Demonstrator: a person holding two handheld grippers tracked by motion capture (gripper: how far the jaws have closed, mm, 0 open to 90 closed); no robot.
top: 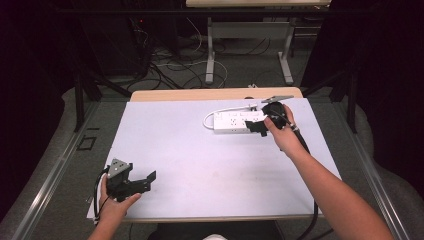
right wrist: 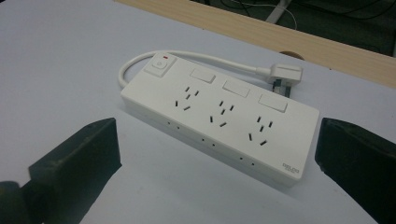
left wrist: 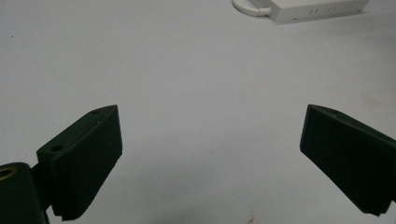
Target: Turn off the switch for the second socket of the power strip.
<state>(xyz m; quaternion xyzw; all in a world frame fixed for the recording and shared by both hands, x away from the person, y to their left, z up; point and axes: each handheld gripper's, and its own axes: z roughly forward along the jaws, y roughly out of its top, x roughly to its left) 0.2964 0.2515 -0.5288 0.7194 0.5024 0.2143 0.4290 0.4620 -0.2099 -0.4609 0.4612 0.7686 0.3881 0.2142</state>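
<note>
1. Lying flat at about one o'clock on the white surface (top: 200,150), the white power strip (top: 235,122) sat near the far edge, its long side running roughly nine to three in the high view.
2. Its white cable (top: 220,111) looped out from the nine o'clock end and curved back along the far side of the strip.
3. In the right gripper view, the power strip (right wrist: 219,112) showed three groups of sockets on its top face, a rocker switch (right wrist: 160,65) with a red mark at its ten o'clock corner, and the plug (right wrist: 285,74) resting just beside its far side, toward one o'clock.
4. The right tool (top: 259,126), held in the person's right hand (top: 284,134), was released, its jaws spread wide; it hovered at the three o'clock end of the strip.
5. In the right gripper view, the right tool (right wrist: 219,158) had one jaw at seven o'clock and the other at four o'clock, with the strip between and beyond them, touching neither.
6. The left tool (top: 145,181), held in the left hand (top: 114,205) at about seven o'clock on the surface, was also released, jaws wide apart, well away from the strip.
7. In the left gripper view, the left tool (left wrist: 210,158) faced bare white surface, with the power strip (left wrist: 317,9) far off at one o'clock.
</note>
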